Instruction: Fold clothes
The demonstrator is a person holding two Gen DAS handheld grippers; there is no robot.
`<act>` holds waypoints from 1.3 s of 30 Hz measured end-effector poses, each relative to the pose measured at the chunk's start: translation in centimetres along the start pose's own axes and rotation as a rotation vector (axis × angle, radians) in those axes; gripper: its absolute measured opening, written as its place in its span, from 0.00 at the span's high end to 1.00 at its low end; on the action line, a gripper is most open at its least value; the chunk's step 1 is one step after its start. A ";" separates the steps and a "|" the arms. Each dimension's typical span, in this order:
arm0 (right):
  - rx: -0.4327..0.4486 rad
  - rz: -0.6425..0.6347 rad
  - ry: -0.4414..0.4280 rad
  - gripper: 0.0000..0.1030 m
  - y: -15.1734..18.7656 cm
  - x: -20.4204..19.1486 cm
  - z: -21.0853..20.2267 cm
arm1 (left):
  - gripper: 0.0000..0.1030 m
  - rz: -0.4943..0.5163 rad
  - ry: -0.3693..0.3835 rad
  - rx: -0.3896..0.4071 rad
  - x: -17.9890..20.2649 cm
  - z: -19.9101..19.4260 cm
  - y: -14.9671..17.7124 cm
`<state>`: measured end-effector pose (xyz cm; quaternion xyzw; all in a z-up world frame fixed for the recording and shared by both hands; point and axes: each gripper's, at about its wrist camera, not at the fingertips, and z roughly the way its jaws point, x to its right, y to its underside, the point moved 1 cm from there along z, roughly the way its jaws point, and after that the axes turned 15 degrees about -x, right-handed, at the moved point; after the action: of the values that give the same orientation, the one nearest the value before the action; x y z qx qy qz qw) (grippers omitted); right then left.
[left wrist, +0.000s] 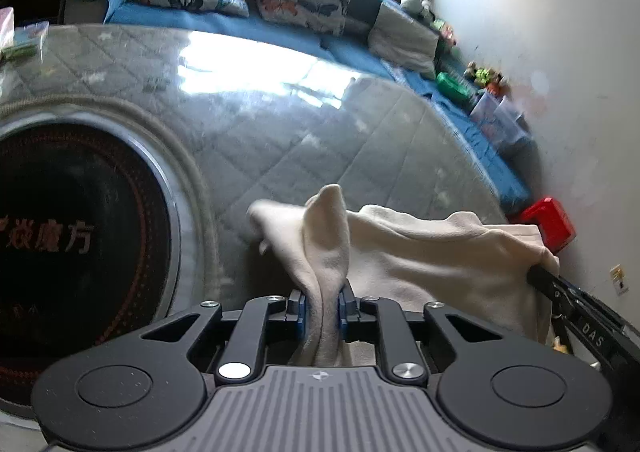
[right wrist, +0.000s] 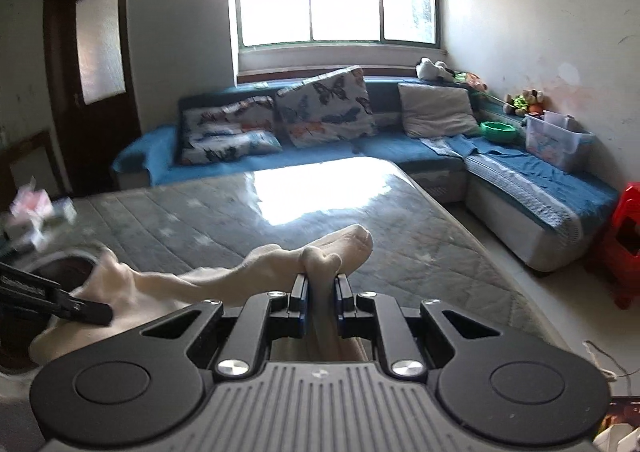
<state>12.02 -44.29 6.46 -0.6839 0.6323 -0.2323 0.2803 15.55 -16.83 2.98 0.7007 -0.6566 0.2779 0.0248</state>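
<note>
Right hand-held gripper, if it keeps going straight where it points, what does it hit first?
Probably the quilted table top, beyond the cream garment the right hand-held gripper holds; depth is unclear.

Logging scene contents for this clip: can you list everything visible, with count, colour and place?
Cream fabric garment: one, held between both claws over the table.
Grey quilted glossy table: one, foreground.
Black round inset plate: one, in the table, left.
Blue corner sofa: one, under the window.
Butterfly-print cushions: three, on the sofa.
Plain grey cushion: one, sofa corner.
Green bowl: one, on the sofa.
Red plastic stool: one, far right.
Left claw: shut on the garment.
Right claw: shut on the garment.
</note>
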 end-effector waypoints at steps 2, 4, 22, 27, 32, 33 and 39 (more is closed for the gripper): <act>-0.033 0.014 0.019 0.88 0.3 0.2 1.0 | 0.75 -0.005 -0.020 -0.013 -0.3 0.3 0.2; -0.060 0.022 0.043 0.87 0.5 0.3 1.8 | 0.66 -0.008 -0.035 -0.012 -0.7 0.3 0.3; -0.117 -0.025 -0.068 0.85 -0.7 -3.1 5.4 | 0.50 -0.029 -0.067 0.024 -2.3 -1.2 0.3; -0.134 -0.051 -0.060 0.84 -1.1 -4.3 7.6 | 0.47 -0.020 -0.074 0.023 -2.7 -1.2 0.4; -0.136 -0.090 -0.021 0.83 -1.2 -5.1 9.5 | 0.46 -0.023 -0.081 0.021 -3.3 -1.3 0.6; -0.135 -0.103 -0.014 0.82 -1.3 -5.4 9.7 | 0.46 -0.024 -0.084 0.020 -3.4 -1.3 0.7; -0.112 -0.109 -0.046 0.74 -1.6 -6.1 8.3 | 0.42 -0.022 -0.102 0.018 -3.9 -1.5 1.2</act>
<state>18.27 -37.37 1.67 -0.7370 0.5996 -0.1957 0.2429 13.96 -12.88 2.24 0.7213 -0.6467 0.2476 -0.0121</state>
